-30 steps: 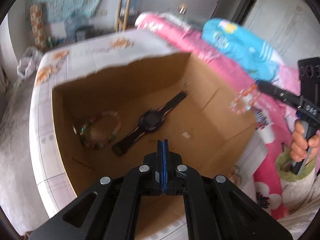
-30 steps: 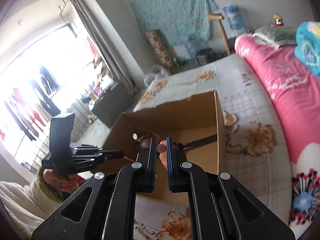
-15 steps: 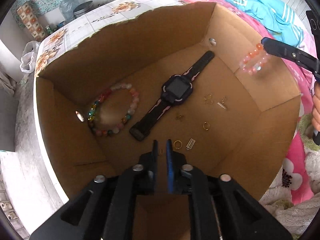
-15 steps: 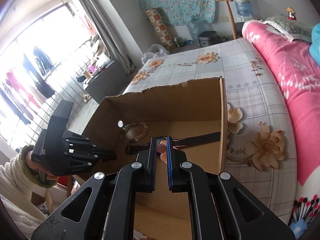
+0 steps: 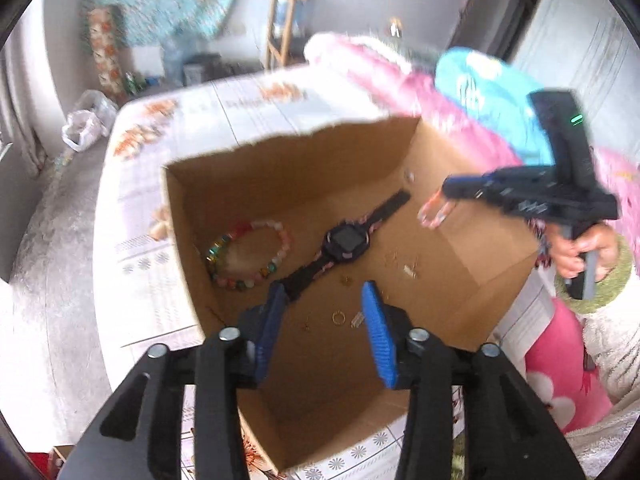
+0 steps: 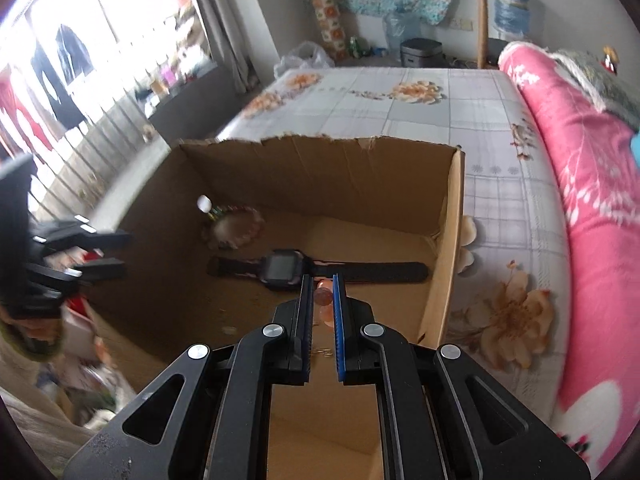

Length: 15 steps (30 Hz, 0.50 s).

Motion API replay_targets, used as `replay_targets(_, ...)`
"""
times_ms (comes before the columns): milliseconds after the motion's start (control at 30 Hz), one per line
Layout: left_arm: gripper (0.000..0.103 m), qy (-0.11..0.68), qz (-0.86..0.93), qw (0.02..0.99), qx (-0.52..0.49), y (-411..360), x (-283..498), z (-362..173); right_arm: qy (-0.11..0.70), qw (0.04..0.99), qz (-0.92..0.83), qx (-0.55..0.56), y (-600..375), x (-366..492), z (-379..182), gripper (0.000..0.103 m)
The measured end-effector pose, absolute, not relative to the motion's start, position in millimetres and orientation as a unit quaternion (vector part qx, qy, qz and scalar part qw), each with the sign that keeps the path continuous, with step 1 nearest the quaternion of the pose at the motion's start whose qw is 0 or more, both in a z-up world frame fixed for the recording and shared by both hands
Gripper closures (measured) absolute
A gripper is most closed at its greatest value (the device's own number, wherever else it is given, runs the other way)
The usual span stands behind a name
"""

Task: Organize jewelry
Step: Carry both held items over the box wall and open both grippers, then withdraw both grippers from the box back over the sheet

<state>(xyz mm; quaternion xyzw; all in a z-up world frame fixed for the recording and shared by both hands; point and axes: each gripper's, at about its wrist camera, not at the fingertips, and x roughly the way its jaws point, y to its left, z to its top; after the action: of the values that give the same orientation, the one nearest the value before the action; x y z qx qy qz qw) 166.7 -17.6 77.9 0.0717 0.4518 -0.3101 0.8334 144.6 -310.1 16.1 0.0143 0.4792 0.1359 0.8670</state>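
An open cardboard box (image 5: 208,184) stands on the bed. Inside lie a black watch (image 5: 346,242), a multicoloured bead bracelet (image 5: 248,256) and several small gold pieces (image 5: 339,317). My left gripper (image 5: 326,304) is open and empty above the box's near side. My right gripper (image 6: 321,282) is shut on an orange-pink bead bracelet (image 6: 322,297) and holds it over the box's right part; it also shows in the left wrist view (image 5: 434,212). The watch (image 6: 286,268) and the bead bracelet (image 6: 236,226) show in the right wrist view too.
The box (image 6: 448,240) sits on a white floral bed sheet (image 6: 432,100). A pink quilt (image 6: 592,184) lies to the right with a blue blanket (image 5: 492,96) on it. A wooden chair (image 5: 284,20) and a plastic bag (image 5: 86,120) stand beyond the bed.
My left gripper has opened from shut and pulled back up above the box. My right gripper has carried the orange-pink bracelet farther in over the box.
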Motion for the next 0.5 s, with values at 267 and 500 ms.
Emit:
replay_targets(267, 0.036, 0.409, -0.291, 0.865, 0.022, 10, 140, 89, 0.496, 0.861, 0.099, -0.057, -303, 138, 14, 0.093)
replay_targets(500, 0.024, 0.363, -0.286, 0.886, 0.023, 15, 113, 95, 0.454, 0.888, 0.073, 0.016, -320, 93, 46, 0.091)
